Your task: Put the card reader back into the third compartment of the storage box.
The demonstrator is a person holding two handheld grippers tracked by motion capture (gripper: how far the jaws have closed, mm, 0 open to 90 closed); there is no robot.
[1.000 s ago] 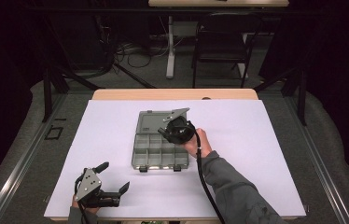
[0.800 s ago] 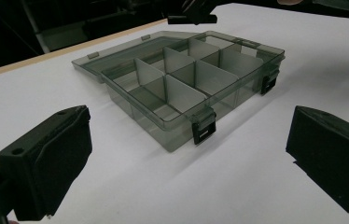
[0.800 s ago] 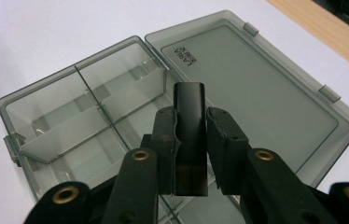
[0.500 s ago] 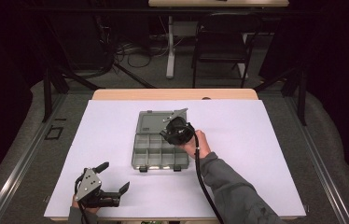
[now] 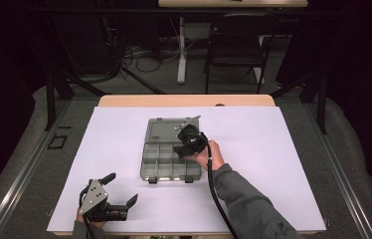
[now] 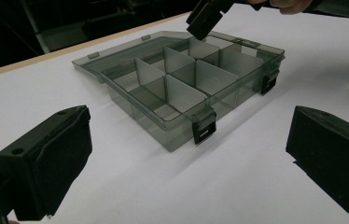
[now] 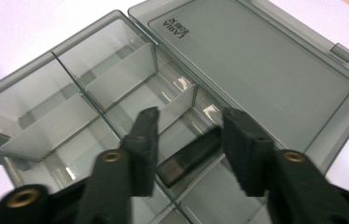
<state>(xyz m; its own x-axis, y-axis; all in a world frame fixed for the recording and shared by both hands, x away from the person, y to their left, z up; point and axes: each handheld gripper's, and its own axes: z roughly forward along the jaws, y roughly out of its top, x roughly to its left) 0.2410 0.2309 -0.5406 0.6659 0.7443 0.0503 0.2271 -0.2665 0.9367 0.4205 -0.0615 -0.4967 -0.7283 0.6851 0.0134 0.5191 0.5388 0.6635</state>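
A smoky clear organizer box (image 5: pixel 144 162) lies mid-table, its lid (image 5: pixel 164 130) flat behind it. My right gripper (image 5: pixel 180 149) hovers over the far right compartments. In the right gripper view its jaws (image 7: pixel 190 116) have just been opening and stand apart. A small black oblong piece (image 7: pixel 189 161) lies loose on the compartment floor between and below them, and the pads do not press on it. The dividers (image 7: pixel 116 77) and lid (image 7: pixel 256 70) show behind. My left gripper (image 5: pixel 121 189) rests open near the front left edge, facing the box (image 6: pixel 140 116) with nothing between its jaws (image 6: pixel 189 135).
White paper (image 5: pixel 283 149) covers the table, with a wood strip (image 5: pixel 184 100) at the far edge. The box's black latches (image 6: pixel 204 128) face the left gripper. A chair (image 5: pixel 236 47) and cables stand on the dark floor beyond.
The right gripper has shifted only slightly over the box's far right compartments. The left gripper has stayed where it was.
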